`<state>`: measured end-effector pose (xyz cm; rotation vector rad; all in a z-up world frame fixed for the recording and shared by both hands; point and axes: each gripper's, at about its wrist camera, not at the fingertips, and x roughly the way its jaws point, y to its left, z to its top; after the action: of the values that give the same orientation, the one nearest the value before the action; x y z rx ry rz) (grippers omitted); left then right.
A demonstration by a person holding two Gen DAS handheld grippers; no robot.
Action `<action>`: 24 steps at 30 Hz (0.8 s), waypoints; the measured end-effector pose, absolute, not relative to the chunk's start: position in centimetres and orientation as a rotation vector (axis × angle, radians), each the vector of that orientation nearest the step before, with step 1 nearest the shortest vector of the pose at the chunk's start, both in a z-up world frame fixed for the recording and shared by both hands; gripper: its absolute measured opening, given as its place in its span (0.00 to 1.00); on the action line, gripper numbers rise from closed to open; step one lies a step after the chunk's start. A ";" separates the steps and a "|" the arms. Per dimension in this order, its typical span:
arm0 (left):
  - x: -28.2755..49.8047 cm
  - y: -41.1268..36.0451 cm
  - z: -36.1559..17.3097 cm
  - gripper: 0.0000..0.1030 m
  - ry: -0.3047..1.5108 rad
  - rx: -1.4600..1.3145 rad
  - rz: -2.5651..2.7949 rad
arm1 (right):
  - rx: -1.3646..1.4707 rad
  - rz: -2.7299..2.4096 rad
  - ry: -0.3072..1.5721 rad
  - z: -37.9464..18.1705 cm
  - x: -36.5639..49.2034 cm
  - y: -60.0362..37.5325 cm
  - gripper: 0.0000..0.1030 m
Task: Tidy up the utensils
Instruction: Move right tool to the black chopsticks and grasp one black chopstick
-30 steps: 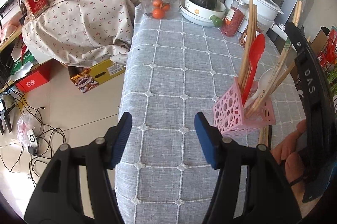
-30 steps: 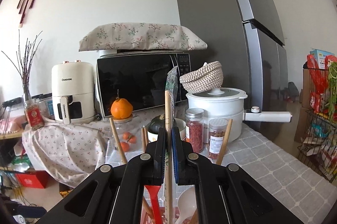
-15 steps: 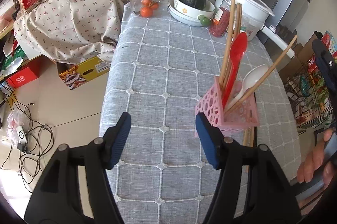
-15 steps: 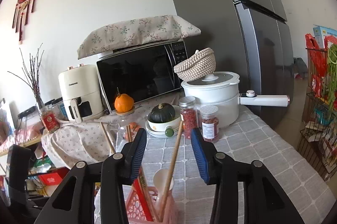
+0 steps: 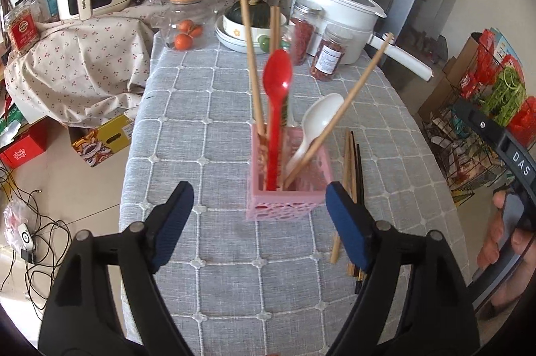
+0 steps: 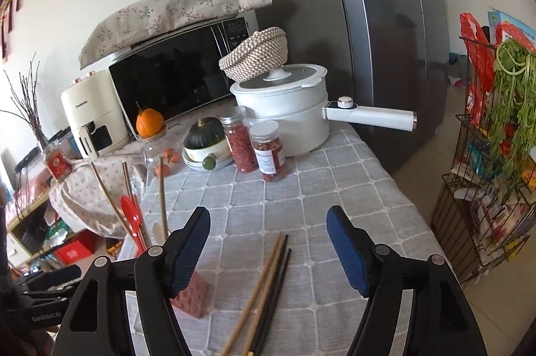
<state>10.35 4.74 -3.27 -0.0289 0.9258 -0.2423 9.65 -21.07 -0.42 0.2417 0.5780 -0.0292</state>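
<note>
A pink perforated holder (image 5: 288, 198) stands on the grey checked tablecloth (image 5: 201, 108). It holds a red spoon (image 5: 276, 94), a white spoon (image 5: 318, 118) and several wooden chopsticks (image 5: 249, 47). More chopsticks, wooden and black, lie flat to its right (image 5: 350, 175). My left gripper (image 5: 259, 222) is open and empty, just in front of the holder. My right gripper (image 6: 268, 245) is open and empty above the loose chopsticks (image 6: 268, 285); the holder (image 6: 192, 289) shows at its left finger.
Two jars (image 6: 256, 148), a white pot with a long handle (image 6: 288, 108), a bowl with a squash (image 6: 204, 141) and a glass jar of small oranges (image 5: 184, 31) stand at the table's far end. A wire rack (image 6: 492, 188) stands right of the table. The table's left edge drops to the floor.
My right gripper let go of a wooden chopstick, which now stands in the holder, opened, and moved right and down over the loose chopsticks. My left gripper shifted to face the holder.
</note>
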 end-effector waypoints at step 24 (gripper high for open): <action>9.9 -0.5 -6.5 0.80 1.035 0.045 -0.284 | 0.253 0.016 1.042 -8.8 13.3 -25.0 0.83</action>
<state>9.92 -0.49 -6.51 0.0445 1.0350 -0.2840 13.25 -25.05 -8.75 0.2530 1.0423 0.0161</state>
